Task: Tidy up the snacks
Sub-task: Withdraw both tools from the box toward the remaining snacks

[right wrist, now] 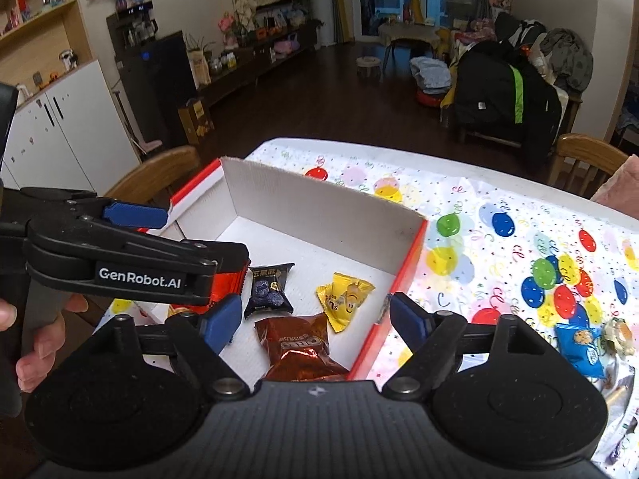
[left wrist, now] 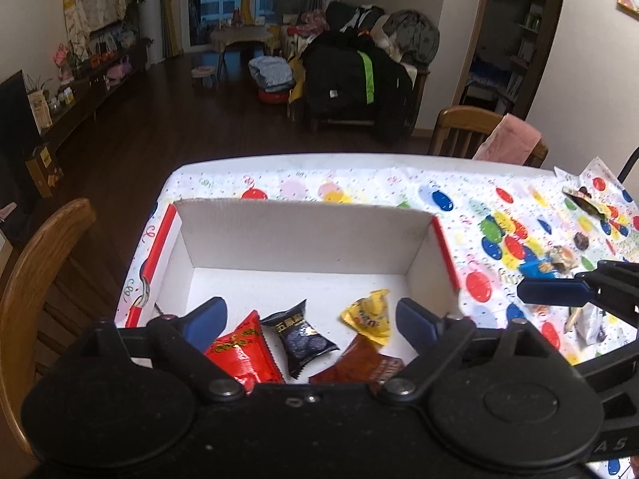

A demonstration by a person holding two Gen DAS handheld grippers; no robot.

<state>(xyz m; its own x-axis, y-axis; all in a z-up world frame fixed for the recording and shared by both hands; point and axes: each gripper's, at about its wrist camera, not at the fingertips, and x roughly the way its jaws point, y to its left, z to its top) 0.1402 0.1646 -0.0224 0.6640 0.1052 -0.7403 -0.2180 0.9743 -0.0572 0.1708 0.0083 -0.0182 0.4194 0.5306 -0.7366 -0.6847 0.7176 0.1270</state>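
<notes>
A white cardboard box (left wrist: 303, 204) (right wrist: 319, 188) with red edges sits on the balloon-print tablecloth (left wrist: 439, 199). Inside lie a red packet (left wrist: 243, 353), a black packet (left wrist: 301, 339) (right wrist: 268, 289), a yellow candy (left wrist: 369, 317) (right wrist: 344, 297) and a brown packet (left wrist: 359, 367) (right wrist: 299, 345). My left gripper (left wrist: 311, 315) (right wrist: 191, 235) hovers open over the box's near end, holding nothing. My right gripper (right wrist: 315, 317) (left wrist: 551, 292) is open too, above the brown packet and the box's right wall. A blue cookie packet (right wrist: 583, 345) (left wrist: 539, 269) lies loose on the cloth to the right.
More loose sweets (left wrist: 581, 241) and a dark wrapper (left wrist: 583, 199) lie at the table's right, with a white packet (left wrist: 595, 325) nearer. Wooden chairs (left wrist: 40, 263) (left wrist: 471, 127) stand at the left and far sides. A hand (right wrist: 36, 343) holds the left gripper's handle.
</notes>
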